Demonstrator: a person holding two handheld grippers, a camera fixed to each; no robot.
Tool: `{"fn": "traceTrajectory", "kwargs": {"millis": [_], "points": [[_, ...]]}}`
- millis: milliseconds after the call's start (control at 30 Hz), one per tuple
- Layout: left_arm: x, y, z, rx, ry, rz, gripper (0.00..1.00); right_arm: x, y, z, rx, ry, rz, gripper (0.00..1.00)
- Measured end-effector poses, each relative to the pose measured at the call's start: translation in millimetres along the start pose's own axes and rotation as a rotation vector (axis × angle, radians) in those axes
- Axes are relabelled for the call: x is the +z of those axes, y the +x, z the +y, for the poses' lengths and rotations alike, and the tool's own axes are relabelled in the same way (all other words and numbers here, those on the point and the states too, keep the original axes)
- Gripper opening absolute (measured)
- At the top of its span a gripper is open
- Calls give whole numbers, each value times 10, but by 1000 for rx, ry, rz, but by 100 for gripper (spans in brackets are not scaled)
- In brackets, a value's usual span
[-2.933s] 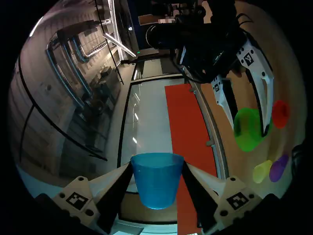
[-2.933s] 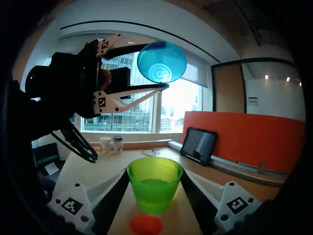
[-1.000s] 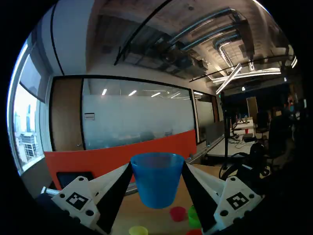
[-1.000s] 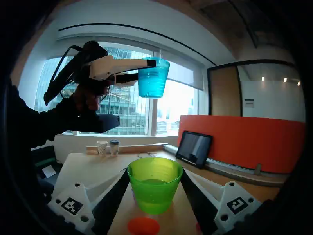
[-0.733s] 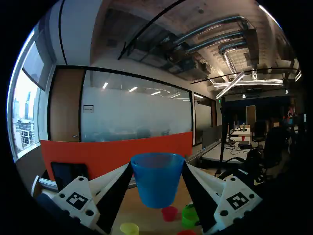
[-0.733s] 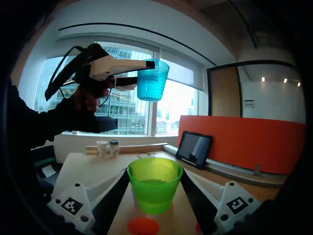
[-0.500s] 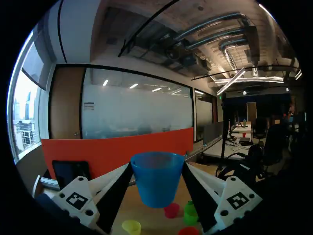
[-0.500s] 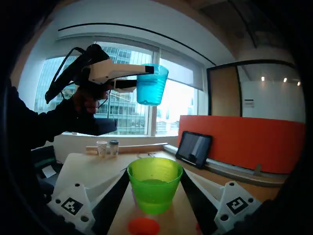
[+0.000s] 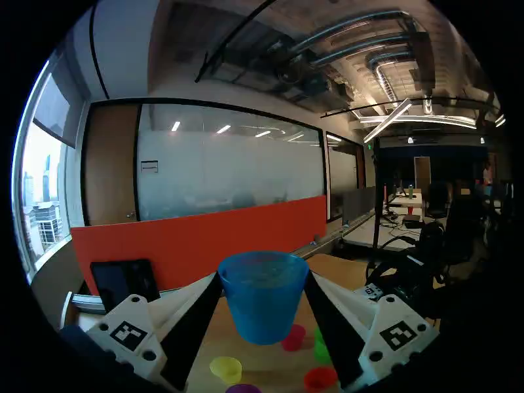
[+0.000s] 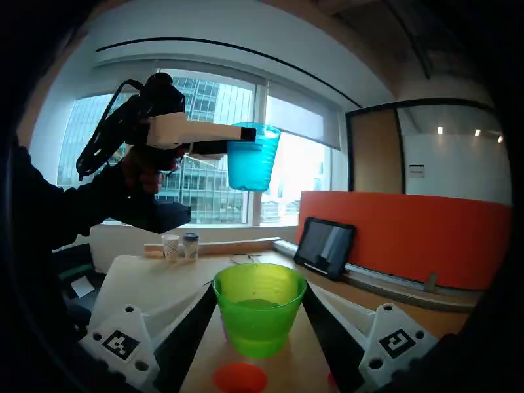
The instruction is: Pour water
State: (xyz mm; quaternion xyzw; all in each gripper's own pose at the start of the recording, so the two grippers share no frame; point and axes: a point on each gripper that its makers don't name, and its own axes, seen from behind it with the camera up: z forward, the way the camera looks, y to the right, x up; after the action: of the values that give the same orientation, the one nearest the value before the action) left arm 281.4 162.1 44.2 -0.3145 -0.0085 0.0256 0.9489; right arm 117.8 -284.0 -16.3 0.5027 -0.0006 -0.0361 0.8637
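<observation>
Left gripper [image 9: 262, 283]: jaws narrowed onto a translucent blue plastic cup [image 9: 263, 302], both fingers pressing its sides, cup upright with its rim level. The right gripper view has that cup high in the air in front of the window, well above the desk, with a hand [image 10: 147, 169] in a dark sleeve on the gripper's handle. Can't tell if any water is in the blue cup. Right gripper [image 10: 259, 293]: jaws clamped the same way on a translucent green plastic cup [image 10: 259, 318], upright and roughly half full of liquid. It sits over the light wooden desk [image 10: 164, 285]; can't tell whether its base touches. The blue cup is up and left of the green one, well apart and not over it. A small orange-red plastic cup [image 10: 241, 378] stands on the desk just in front of the green cup. The left gripper view looks down past the blue cup at small cups on the desk: a yellow one [image 9: 226, 368], a pink one [image 9: 293, 336] and a purple one [image 9: 242, 389] at the bottom edge. A dark tablet [image 10: 325, 243] leans at the desk's far edge against the orange partition [image 10: 419, 236]. Two paper cups [image 10: 181, 247] stand at the desk's window edge.
</observation>
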Motion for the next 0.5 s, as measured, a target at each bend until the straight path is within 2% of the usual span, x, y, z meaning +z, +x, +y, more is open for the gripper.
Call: {"fn": "traceTrajectory", "kwargs": {"millis": [500], "points": [[-82, -562, -51, 17, 15, -62, 88, -247, -83, 253, 5, -54, -66, 92]]}}
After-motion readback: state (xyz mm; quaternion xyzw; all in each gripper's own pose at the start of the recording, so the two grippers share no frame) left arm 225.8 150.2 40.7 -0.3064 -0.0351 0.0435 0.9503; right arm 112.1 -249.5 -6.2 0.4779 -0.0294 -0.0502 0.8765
